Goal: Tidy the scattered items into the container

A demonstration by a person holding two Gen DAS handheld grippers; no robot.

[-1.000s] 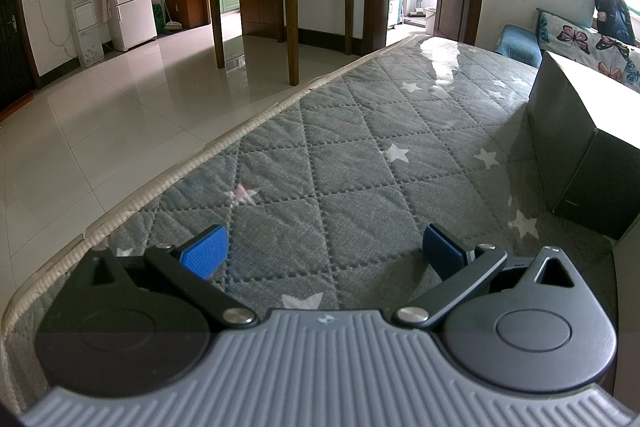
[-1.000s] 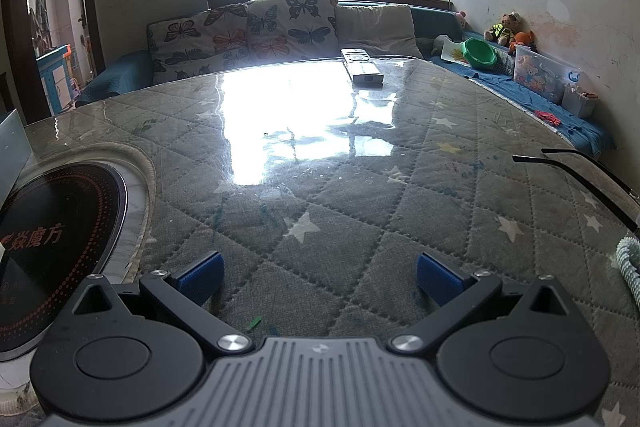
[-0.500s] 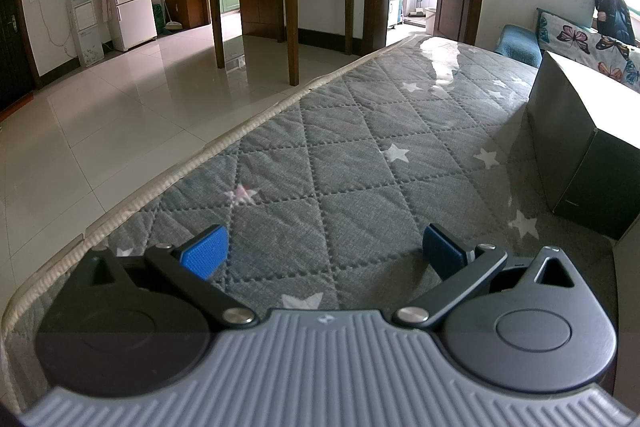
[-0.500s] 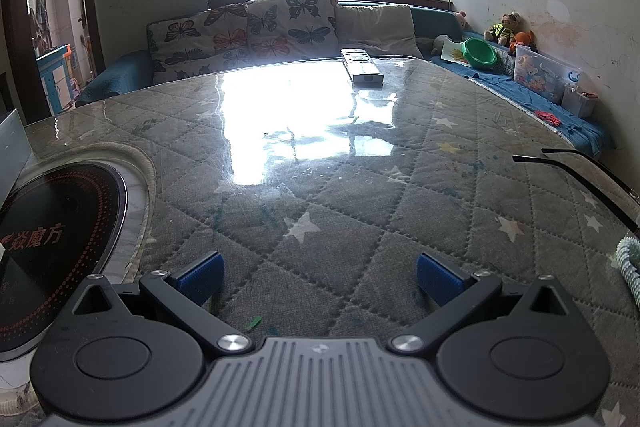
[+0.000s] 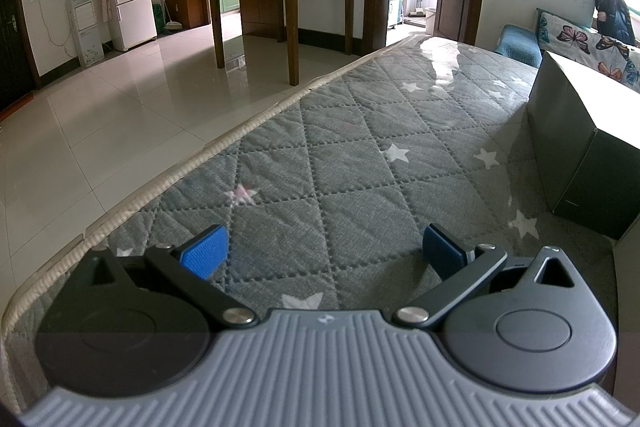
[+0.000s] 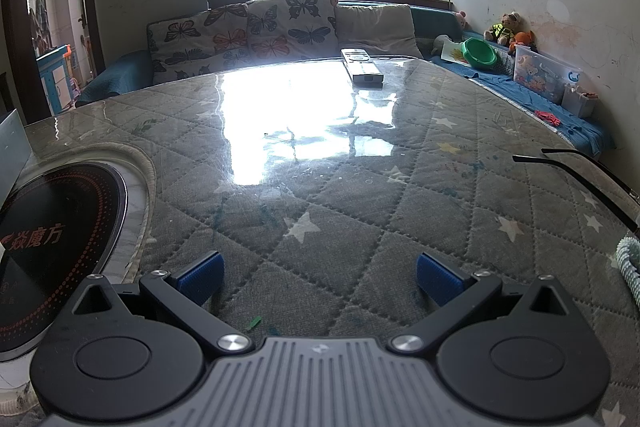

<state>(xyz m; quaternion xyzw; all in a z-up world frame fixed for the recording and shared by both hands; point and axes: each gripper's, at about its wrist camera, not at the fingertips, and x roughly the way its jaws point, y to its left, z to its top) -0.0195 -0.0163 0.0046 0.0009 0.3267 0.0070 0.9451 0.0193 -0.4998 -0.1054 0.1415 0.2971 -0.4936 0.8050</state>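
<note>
The left gripper (image 5: 324, 251) sits low and level over the quilted table (image 5: 360, 163), jaws wide apart with nothing between them, and the right gripper (image 6: 318, 277) is held the same way, also spread and empty. To the left gripper's right stands one dark box (image 5: 576, 143), near the pad but not touching, while the table's piped edge (image 5: 224, 143) runs close on its left with bare cloth ahead. Ahead of the right gripper lies open cloth: one remote (image 6: 362, 67) far off by the sofa, one pair of glasses (image 6: 580, 179) at the right rim, one round cooktop (image 6: 52, 243) at left.
</note>
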